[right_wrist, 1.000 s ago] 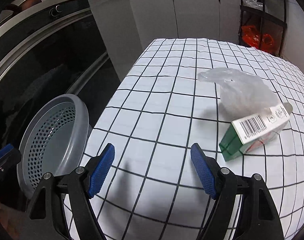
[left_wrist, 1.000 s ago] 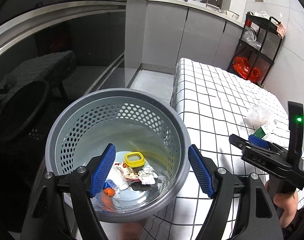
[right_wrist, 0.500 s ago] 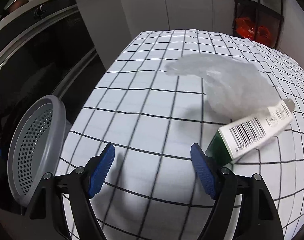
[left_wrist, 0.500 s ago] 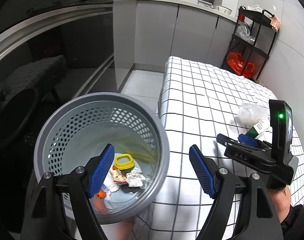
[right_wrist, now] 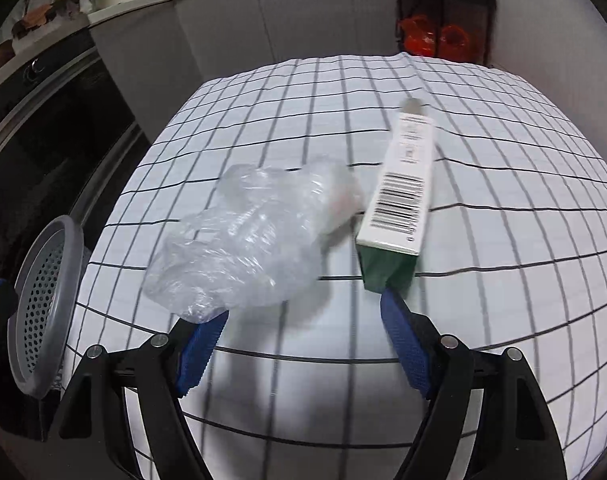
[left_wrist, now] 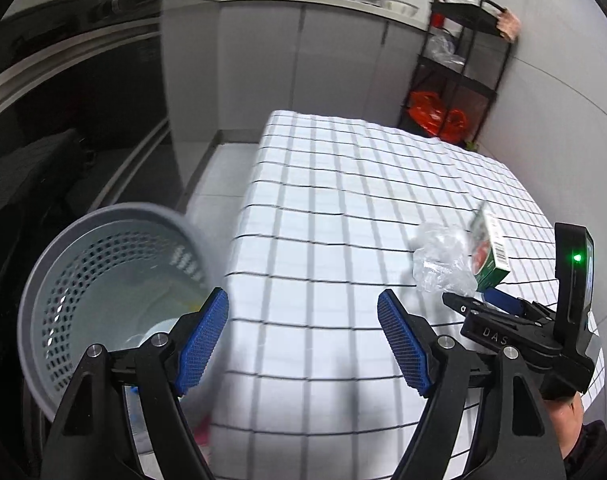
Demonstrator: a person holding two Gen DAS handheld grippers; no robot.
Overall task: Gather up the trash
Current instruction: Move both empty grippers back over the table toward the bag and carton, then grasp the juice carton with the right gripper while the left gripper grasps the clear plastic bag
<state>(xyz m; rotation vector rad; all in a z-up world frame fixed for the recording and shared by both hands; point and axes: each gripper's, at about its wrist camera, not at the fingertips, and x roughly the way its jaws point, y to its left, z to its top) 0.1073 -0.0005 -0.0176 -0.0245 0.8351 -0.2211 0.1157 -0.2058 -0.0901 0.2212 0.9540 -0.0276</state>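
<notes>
A crumpled clear plastic bag (right_wrist: 247,236) and a green and white carton (right_wrist: 403,192) lie side by side on the checked tablecloth (right_wrist: 503,264). My right gripper (right_wrist: 303,344) is open and empty, its blue pads just short of the bag and the carton's near end. In the left wrist view the bag (left_wrist: 443,260) and carton (left_wrist: 489,252) sit at the right, with the right gripper (left_wrist: 483,300) just below them. My left gripper (left_wrist: 303,340) is open and empty, above the table edge beside the grey perforated bin (left_wrist: 103,280).
The bin (right_wrist: 43,300) stands off the table's left edge, below table height, with some trash in it. A dark oven front and grey cabinets (left_wrist: 263,60) lie left and behind. A black shelf rack (left_wrist: 463,68) with red bags stands at the far right.
My right gripper has moved forward and right, up to the bag and carton. My left gripper has swung right, from over the bin toward the table.
</notes>
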